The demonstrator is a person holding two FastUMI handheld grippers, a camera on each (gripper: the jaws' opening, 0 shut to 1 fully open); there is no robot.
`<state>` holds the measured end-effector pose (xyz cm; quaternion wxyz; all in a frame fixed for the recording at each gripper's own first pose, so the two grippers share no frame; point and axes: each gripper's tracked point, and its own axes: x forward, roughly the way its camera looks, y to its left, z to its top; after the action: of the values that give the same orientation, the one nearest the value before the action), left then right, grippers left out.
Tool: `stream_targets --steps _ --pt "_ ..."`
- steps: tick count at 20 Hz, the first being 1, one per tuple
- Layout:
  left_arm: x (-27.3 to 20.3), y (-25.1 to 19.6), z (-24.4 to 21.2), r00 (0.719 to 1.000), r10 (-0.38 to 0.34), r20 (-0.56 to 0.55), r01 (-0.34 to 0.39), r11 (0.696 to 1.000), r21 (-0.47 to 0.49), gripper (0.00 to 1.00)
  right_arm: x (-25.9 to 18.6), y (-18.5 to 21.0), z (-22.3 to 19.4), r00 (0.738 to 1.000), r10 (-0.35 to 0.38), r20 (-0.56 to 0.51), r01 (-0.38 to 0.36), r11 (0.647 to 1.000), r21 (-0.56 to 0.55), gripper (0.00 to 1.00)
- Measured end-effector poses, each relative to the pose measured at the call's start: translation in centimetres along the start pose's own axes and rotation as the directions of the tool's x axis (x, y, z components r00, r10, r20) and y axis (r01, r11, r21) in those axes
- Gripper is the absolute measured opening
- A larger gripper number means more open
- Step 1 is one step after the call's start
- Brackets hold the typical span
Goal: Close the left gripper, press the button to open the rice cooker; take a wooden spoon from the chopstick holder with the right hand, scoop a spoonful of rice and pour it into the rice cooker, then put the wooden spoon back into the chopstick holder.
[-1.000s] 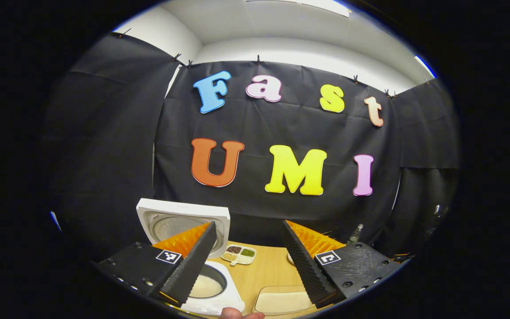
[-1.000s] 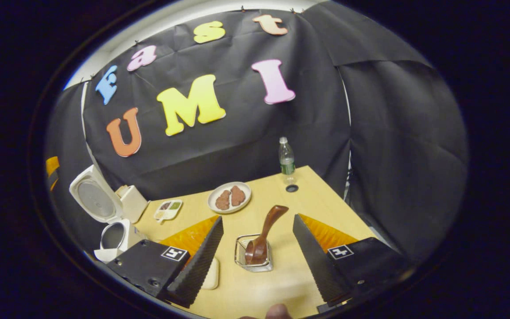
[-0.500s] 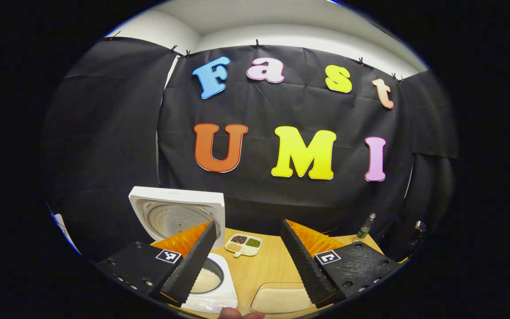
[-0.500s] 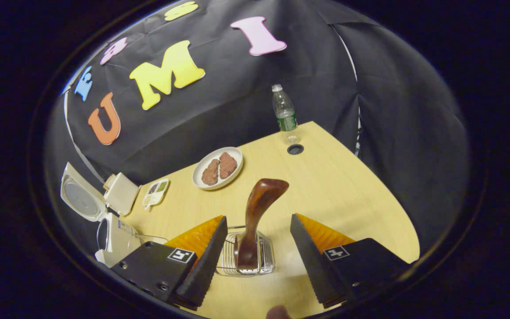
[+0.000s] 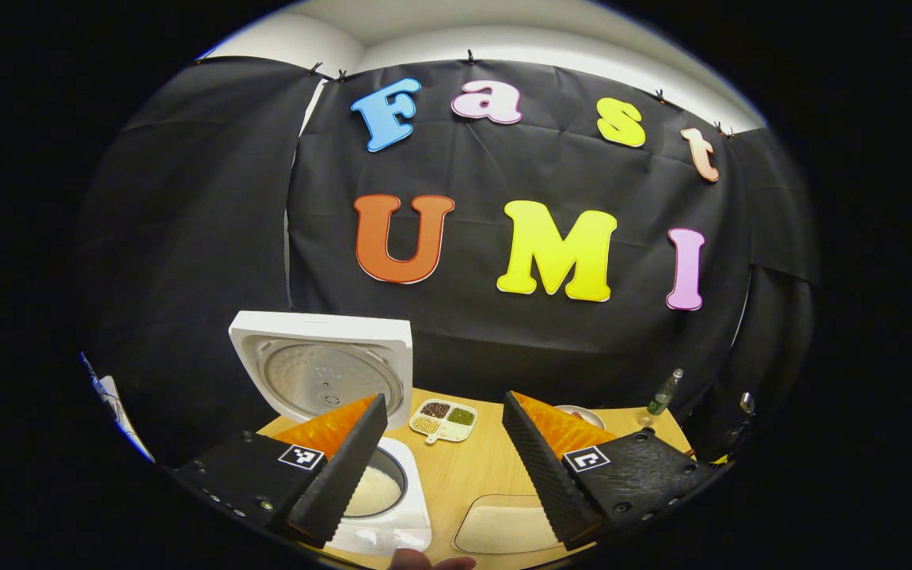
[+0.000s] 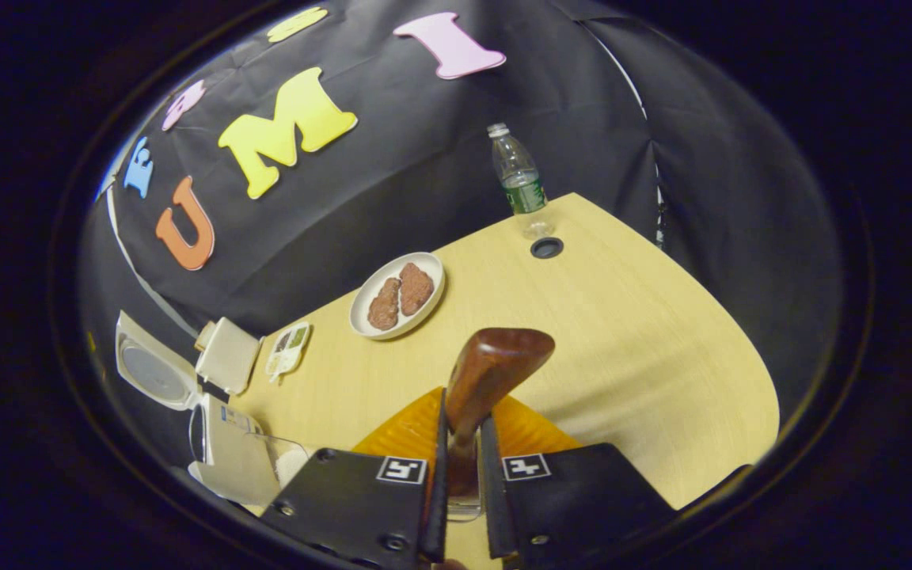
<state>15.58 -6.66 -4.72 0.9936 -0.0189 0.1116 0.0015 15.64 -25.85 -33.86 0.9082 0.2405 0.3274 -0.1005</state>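
In the right gripper view, the right gripper (image 6: 460,483) is clamped on the handle of the wooden spoon (image 6: 488,376): both fingers press its sides at 6 o'clock, and the handle top rises toward 12 o'clock. A sliver of the wire chopstick holder (image 6: 464,513) shows below the grip. In the left gripper view, the left gripper (image 5: 444,467) has its fingers spread wide, touching nothing. The rice cooker (image 5: 377,514) stands at 7 o'clock, lid (image 5: 321,376) raised, rice in its pot. The fingers carry square coded markers; no readable text
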Motion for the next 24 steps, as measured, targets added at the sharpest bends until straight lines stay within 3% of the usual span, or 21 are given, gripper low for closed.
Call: stream_targets --steps 2,5,9,14,20,24 --pt "-0.8 1.5 0.1 1.000 -0.015 0.009 0.015 1.000 0.006 0.94 -0.9 0.7 -0.2 1.000 -0.026 0.017 0.025 1.000 0.005 0.19" --pt "-2.5 4.1 -0.1 0.999 -0.043 0.018 0.043 0.999 -0.008 0.94 -3.4 2.3 1.0 0.994 -0.063 0.094 0.066 0.998 -0.022 0.14" --pt "-4.4 7.7 -0.7 0.997 -0.062 0.040 0.062 0.998 -0.009 0.94 -8.4 6.4 2.9 0.972 -0.091 0.218 0.123 0.983 -0.139 0.11" --pt "-6.1 10.5 -1.4 0.993 -0.104 0.051 0.104 0.995 0.002 0.94 -13.9 15.4 0.5 0.959 0.002 0.283 0.084 0.953 -0.292 0.11" --pt "-8.1 13.2 -2.2 0.994 -0.087 0.064 0.088 0.996 -0.013 0.94 -11.8 21.4 -5.9 0.971 0.076 0.227 0.022 0.916 -0.401 0.11" --pt "-9.9 14.3 -3.8 0.998 -0.068 0.018 0.069 0.998 -0.016 0.94 -7.0 21.2 -9.1 0.976 0.028 0.218 0.084 0.870 -0.486 0.11"
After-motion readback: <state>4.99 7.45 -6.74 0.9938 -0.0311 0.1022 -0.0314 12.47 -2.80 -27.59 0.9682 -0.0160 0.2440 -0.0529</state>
